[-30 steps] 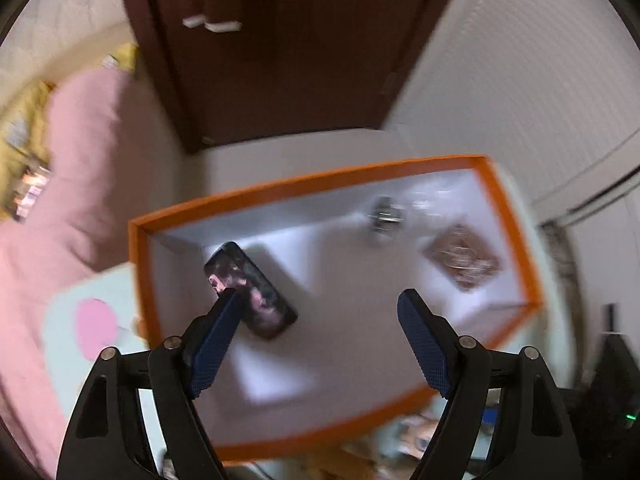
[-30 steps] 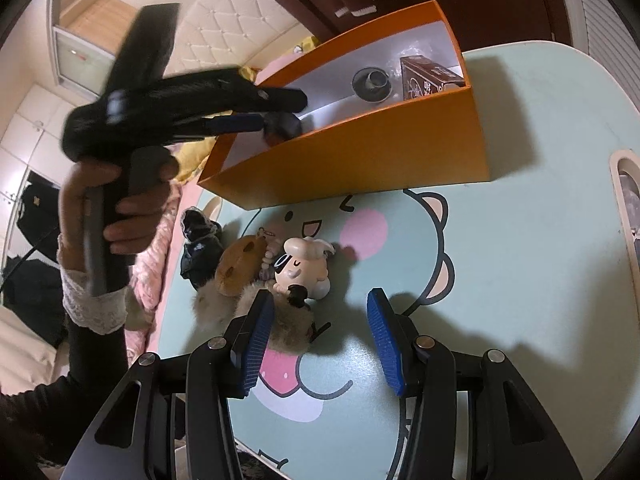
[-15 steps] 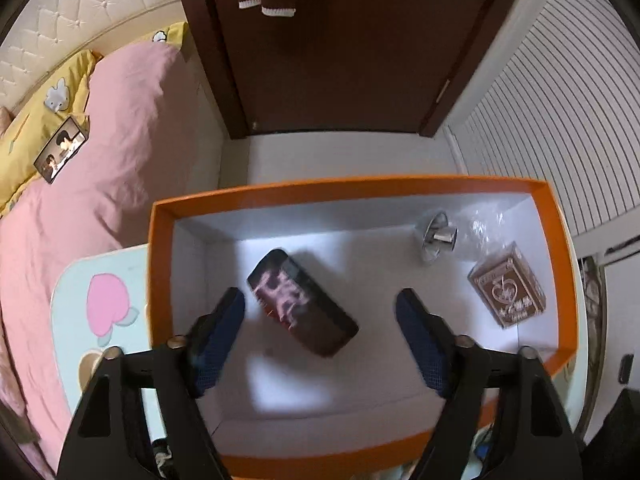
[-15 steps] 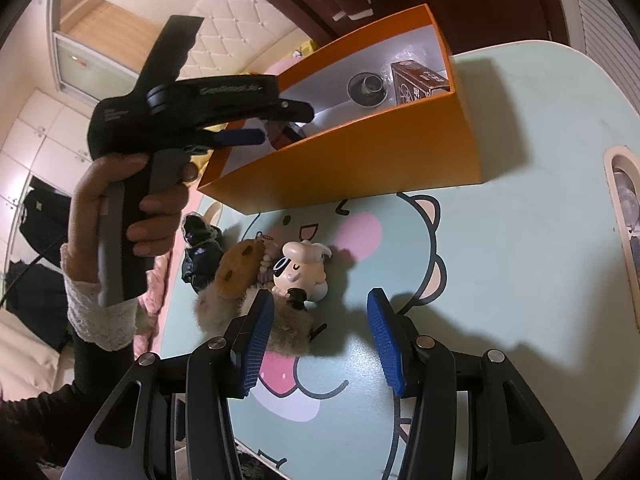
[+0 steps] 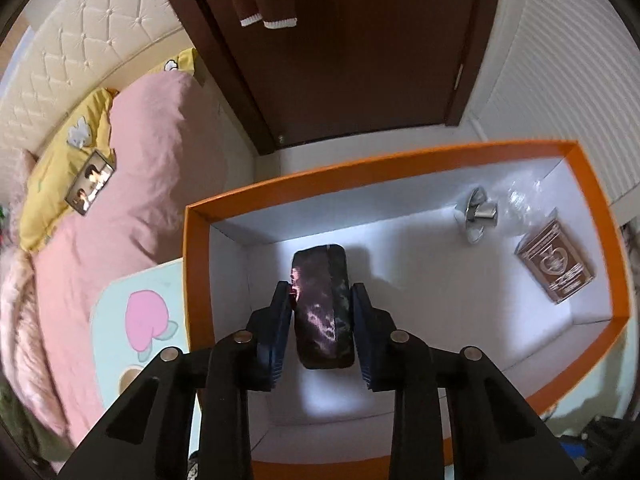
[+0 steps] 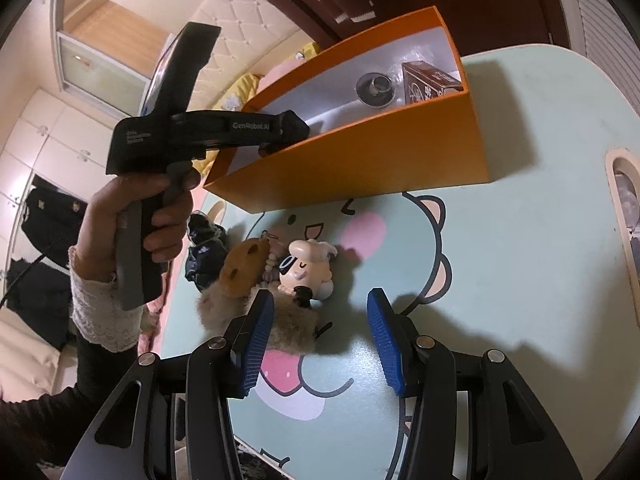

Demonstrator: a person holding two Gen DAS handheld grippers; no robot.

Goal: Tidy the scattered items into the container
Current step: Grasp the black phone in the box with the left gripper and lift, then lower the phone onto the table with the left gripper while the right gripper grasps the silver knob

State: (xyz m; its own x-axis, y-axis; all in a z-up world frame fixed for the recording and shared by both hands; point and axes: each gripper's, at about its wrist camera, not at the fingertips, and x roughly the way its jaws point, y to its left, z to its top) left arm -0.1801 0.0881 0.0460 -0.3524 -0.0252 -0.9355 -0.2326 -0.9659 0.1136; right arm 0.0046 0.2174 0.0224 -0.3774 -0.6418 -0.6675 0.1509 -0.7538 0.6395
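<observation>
The orange box point(image 5: 195, 280) with white inner walls stands on the table; in the right wrist view the orange box point(image 6: 360, 160) is at the back. On its floor lies a dark marbled case point(image 5: 324, 304). My left gripper point(image 5: 320, 320) reaches down into the box; its jaws are closing, and both pads touch the case's long sides. A person's hand holds the left gripper point(image 6: 280, 140), its tips hidden behind the box wall. My right gripper point(image 6: 320, 336) hangs open over the table. Just beyond it lie a pig figure point(image 6: 306, 270) and a fluffy tan toy point(image 6: 288, 320).
A metal round piece point(image 5: 478, 212), clear wrap point(image 5: 520, 200) and a small brown carton point(image 5: 554, 266) lie at the box's right end. A brown plush charm point(image 6: 244, 266) and a black item point(image 6: 204, 256) lie left of the pig. A pink bed point(image 5: 140, 200) borders the table.
The left gripper's jaws have narrowed from wide apart to the sides of the dark case, which has turned from slanted to lie straight between them. The right gripper has not moved.
</observation>
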